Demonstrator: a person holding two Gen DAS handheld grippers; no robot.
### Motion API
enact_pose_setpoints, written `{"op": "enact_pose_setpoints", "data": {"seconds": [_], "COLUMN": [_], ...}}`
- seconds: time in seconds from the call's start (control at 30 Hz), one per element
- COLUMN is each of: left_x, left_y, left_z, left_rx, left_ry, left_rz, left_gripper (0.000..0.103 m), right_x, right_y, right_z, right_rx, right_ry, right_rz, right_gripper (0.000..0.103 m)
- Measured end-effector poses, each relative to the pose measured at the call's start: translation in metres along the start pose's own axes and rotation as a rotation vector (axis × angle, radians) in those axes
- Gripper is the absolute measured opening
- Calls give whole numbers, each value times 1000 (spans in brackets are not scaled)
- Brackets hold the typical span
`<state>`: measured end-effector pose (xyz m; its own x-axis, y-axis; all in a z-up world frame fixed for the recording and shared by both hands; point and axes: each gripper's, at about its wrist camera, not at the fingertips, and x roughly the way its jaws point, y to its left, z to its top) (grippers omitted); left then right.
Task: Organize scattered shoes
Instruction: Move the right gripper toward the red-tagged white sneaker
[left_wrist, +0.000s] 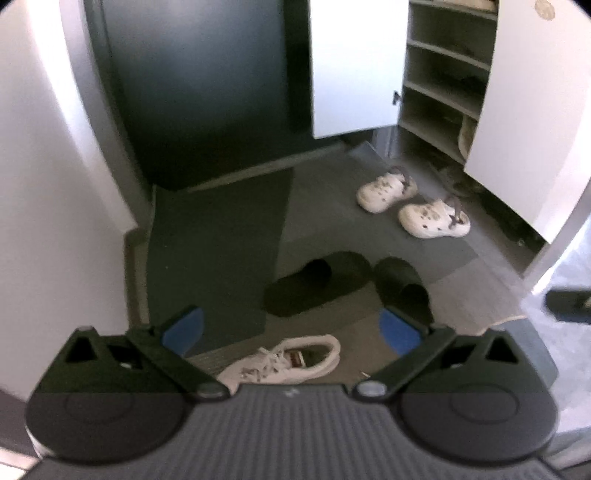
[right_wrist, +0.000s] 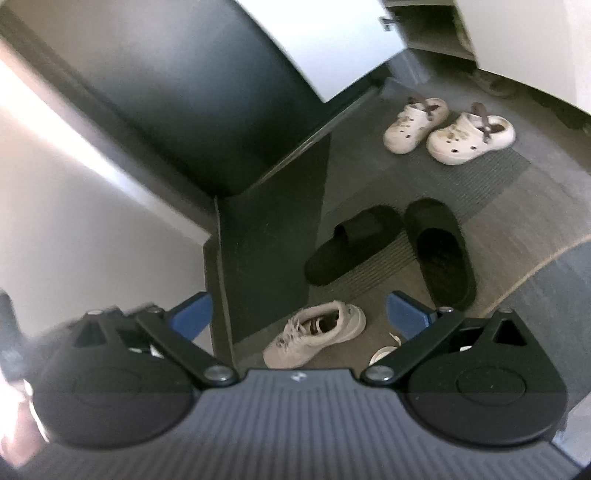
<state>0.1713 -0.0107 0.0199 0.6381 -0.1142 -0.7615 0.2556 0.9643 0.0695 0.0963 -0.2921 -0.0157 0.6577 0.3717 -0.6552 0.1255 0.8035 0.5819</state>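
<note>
- Overhead, both tongs hang above the entry floor: left tongs (left_wrist: 291, 330) spread wide and empty; right tongs (right_wrist: 299, 317) likewise wide, gripping nothing.
- White sneaker (left_wrist: 286, 360) lies nearest, below both tongs; a second pale shoe (right_wrist: 384, 354) shows only partly just beside it.
- Black slides (right_wrist: 391, 247) sit splayed at mid-floor; white clogs (right_wrist: 448, 129) paired near the open shoe cabinet (left_wrist: 443, 88).
- Handling, judged: the sneaker looks light and soft-walled; pinch the padded heel collar or side wall, not the laces.

No text can be read; the red tag inside the white sneaker (left_wrist: 295, 359) is too blurred to read.
</note>
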Motion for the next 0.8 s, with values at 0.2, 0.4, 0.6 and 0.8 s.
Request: {"op": "enact_pose_setpoints", "data": {"seconds": [0.2,0.4,0.6,0.8], "left_x": [-39,-62,-70,-62], "left_y": [5,23,19,16], "left_z": [-4,-21,-40,-45], "left_rx": [-46,-192,-192,-141], "left_ry": [-25,-11,-16,-1], "left_rz": [17,6,26,79], "left_gripper": [103,103,103,103], "right_x": [55,125,214,274], "right_y": [40,63,88,88], "right_z": [-21,-56,-89,-117], "right_rx": [-526,-922,-1224,-1362], "right_ry": [202,340,447,465], "right_rz": [-82,-111,-41,70], "right_gripper": [103,103,103,103]}}
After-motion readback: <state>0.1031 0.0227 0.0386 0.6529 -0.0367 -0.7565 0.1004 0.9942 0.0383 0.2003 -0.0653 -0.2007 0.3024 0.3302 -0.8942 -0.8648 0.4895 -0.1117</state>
